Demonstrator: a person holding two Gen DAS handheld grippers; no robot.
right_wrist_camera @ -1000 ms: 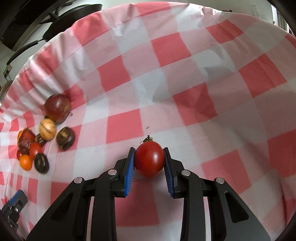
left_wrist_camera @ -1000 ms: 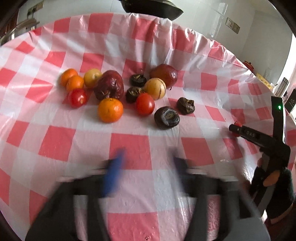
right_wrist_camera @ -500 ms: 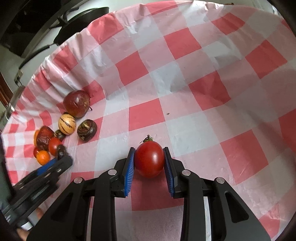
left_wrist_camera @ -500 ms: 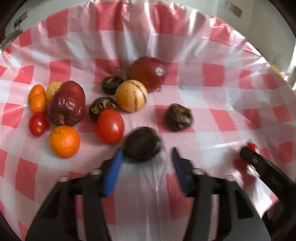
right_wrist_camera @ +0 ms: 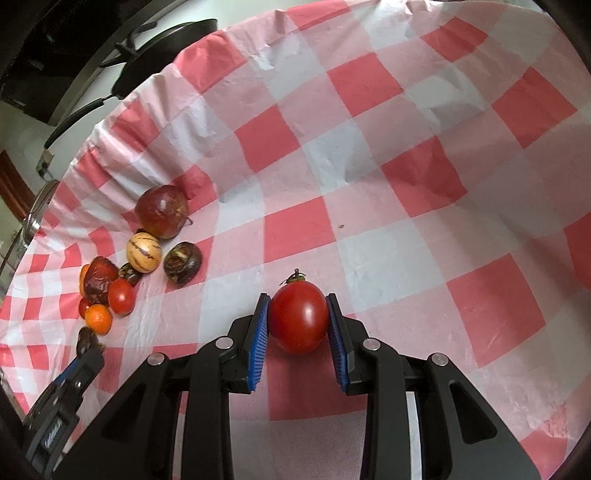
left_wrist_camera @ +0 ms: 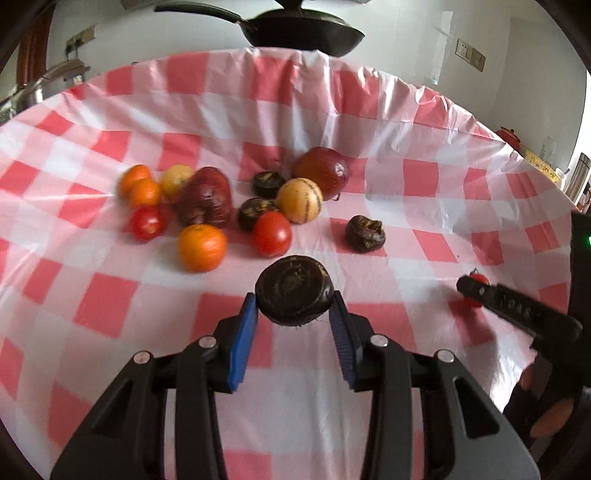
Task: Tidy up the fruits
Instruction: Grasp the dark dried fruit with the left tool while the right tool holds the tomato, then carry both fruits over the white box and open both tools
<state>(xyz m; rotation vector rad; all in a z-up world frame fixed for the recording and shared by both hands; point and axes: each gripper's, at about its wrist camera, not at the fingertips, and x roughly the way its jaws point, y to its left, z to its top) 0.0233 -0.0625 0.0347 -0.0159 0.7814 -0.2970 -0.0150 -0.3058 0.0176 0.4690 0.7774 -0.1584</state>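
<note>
Left gripper (left_wrist_camera: 294, 313) was clamped on a dark, wrinkled round fruit (left_wrist_camera: 294, 295), its blue ribbed pads pressed to both sides, at the near edge of the pile. Right gripper (right_wrist_camera: 298, 319) held a smooth, glossy red tomato (right_wrist_camera: 298, 317), green stem tip pointing away, over the red-and-white checked cloth of the surface (right_wrist_camera: 369, 155), well apart from the pile.

Pile on the surface: a matte orange (left_wrist_camera: 201, 247), a second shiny tomato (left_wrist_camera: 272, 233), a pale striped round fruit (left_wrist_camera: 299, 200), a shrivelled dark-red fruit (left_wrist_camera: 205, 202), a smooth reddish-brown fruit (left_wrist_camera: 321, 172). One more wrinkled dark fruit (left_wrist_camera: 365, 234) lay alone to the right of them.

Cloth was thin, creased plastic, puckered at the far rim. A black pan (left_wrist_camera: 303, 35) sat beyond it.
</note>
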